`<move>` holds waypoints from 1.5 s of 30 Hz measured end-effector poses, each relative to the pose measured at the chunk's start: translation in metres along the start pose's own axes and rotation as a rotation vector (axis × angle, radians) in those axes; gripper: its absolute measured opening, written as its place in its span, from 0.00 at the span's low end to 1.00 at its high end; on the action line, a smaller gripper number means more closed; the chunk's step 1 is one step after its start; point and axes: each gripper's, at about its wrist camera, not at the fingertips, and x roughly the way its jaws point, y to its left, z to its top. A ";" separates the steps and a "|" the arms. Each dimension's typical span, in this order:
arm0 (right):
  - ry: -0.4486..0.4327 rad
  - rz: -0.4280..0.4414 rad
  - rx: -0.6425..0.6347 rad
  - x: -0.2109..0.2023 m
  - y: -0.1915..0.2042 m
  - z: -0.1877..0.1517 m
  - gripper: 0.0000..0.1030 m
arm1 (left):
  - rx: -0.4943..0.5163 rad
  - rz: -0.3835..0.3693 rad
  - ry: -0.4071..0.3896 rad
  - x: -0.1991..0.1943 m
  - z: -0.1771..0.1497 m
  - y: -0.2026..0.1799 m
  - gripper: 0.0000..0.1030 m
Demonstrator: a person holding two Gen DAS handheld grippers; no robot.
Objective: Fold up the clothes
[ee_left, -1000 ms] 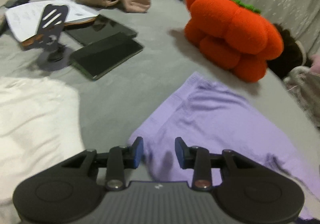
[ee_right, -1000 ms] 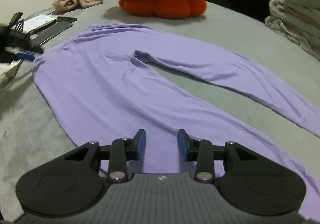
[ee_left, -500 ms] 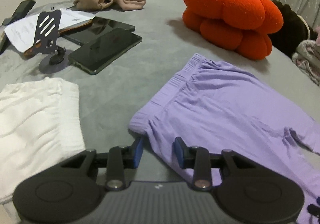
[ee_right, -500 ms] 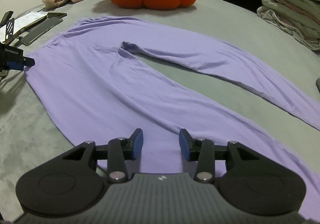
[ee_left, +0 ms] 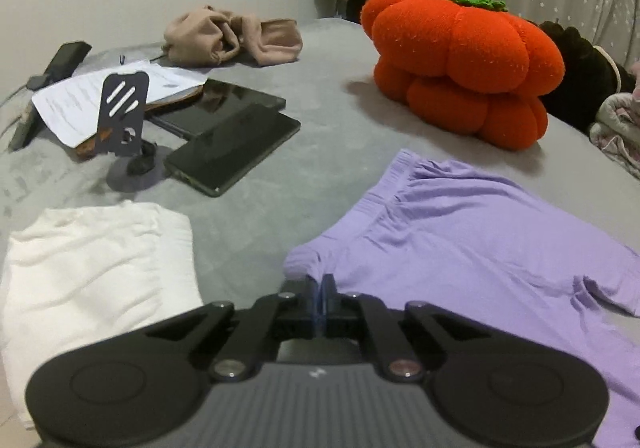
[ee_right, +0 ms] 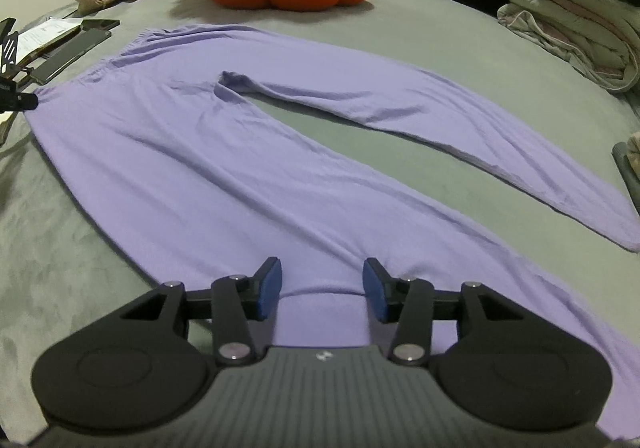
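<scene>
Open grey surface (ee_left: pixel 320 176) runs between white cloth (ee_left: pixel 92 260) on the left and purple pants (ee_right: pixel 224 168) on the right, wide enough for tongs to pass. Far left is cluttered: phones (ee_left: pixel 232 140), stand (ee_left: pixel 124 116), papers (ee_left: pixel 76 96), beige cloth (ee_left: pixel 232 38); orange pumpkin cushion (ee_left: pixel 460 60) blocks the far side just past the waistband. Grey wedge between the two legs (ee_right: pixel 340 140) is free; blanket pile (ee_right: pixel 576 20) crowds the far right edge.

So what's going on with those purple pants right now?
Left gripper shut on purple pants waistband corner. Right gripper opening over one leg. Nothing in the way.
</scene>
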 end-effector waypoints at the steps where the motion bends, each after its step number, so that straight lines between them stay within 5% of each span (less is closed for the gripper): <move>1: 0.000 0.000 0.000 0.000 0.000 0.000 0.47 | 0.011 0.006 0.004 0.001 0.000 -0.001 0.02; 9: 0.000 0.000 0.004 0.001 0.000 -0.001 0.48 | -0.032 -0.006 0.108 0.020 -0.005 0.006 0.02; 30: 0.030 0.070 -0.001 -0.014 -0.003 -0.009 0.49 | -0.029 -0.002 0.107 0.016 -0.006 0.009 0.08; 35: -0.136 0.179 -0.138 -0.043 0.020 -0.008 0.50 | -0.050 -0.015 0.107 0.016 -0.006 0.011 0.09; 39: -0.082 0.208 -0.303 -0.033 0.052 -0.017 0.49 | -0.062 -0.032 0.106 0.017 -0.005 0.012 0.08; 42: -0.060 0.174 -0.395 -0.022 0.068 -0.023 0.39 | -0.072 -0.045 0.104 0.017 -0.004 0.013 0.02; 44: -0.056 0.167 -0.412 -0.022 0.073 -0.022 0.00 | -0.079 -0.054 0.103 0.017 -0.003 0.014 0.02; 45: -0.053 0.157 -0.422 -0.022 0.075 -0.022 0.00 | -0.083 -0.058 0.099 0.016 -0.003 0.015 0.02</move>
